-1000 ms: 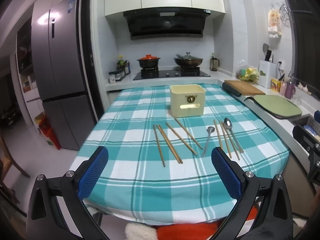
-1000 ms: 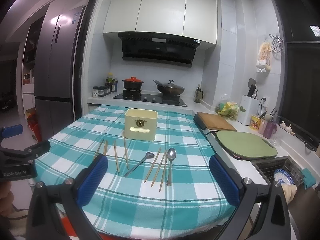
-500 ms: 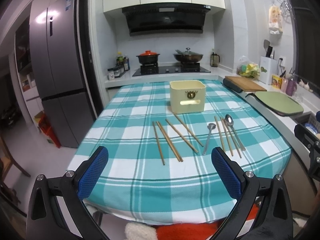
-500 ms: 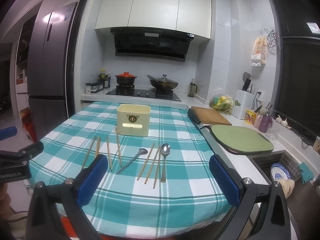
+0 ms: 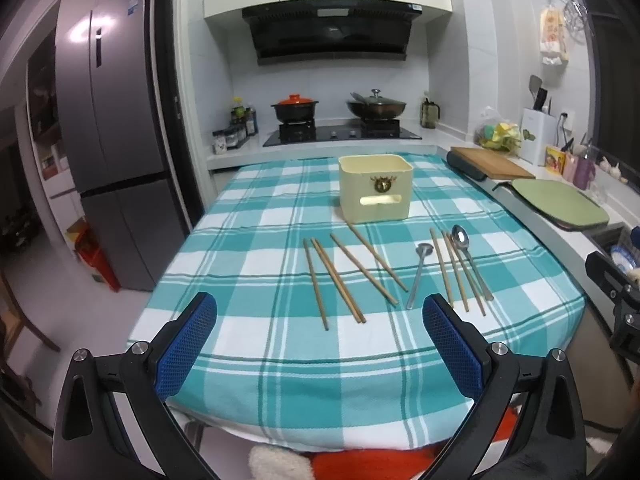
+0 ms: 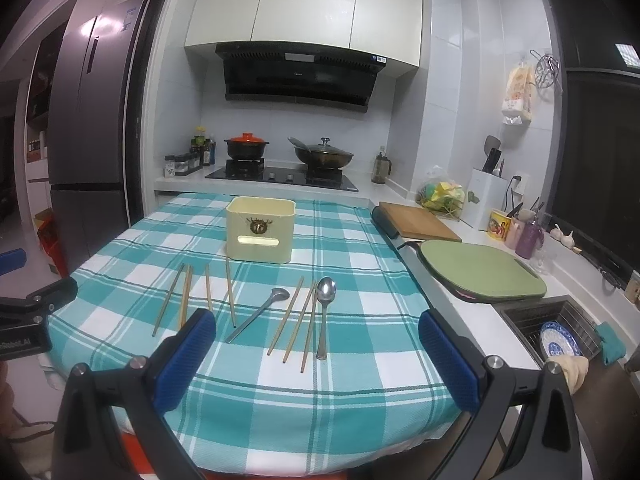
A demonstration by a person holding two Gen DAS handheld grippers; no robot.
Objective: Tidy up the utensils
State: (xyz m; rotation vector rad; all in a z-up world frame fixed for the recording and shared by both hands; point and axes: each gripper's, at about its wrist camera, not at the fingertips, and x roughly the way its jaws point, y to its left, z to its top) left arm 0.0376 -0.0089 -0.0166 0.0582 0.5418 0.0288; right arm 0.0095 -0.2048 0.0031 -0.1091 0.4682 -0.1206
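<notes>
A cream utensil box stands upright on the teal checked tablecloth; it also shows in the right wrist view. In front of it lie several wooden chopsticks, a small ladle and a steel spoon beside more chopsticks. My left gripper is open and empty, above the table's near edge. My right gripper is open and empty, near the front edge, short of the spoon.
A wooden cutting board and a green mat lie on the counter to the right, with a sink nearer. A stove with two pots is behind the table. A fridge stands on the left.
Both grippers have tilted or lowered slightly, so the table sits lower in each view. The utensils and the box have not moved. Both grippers stay open.
</notes>
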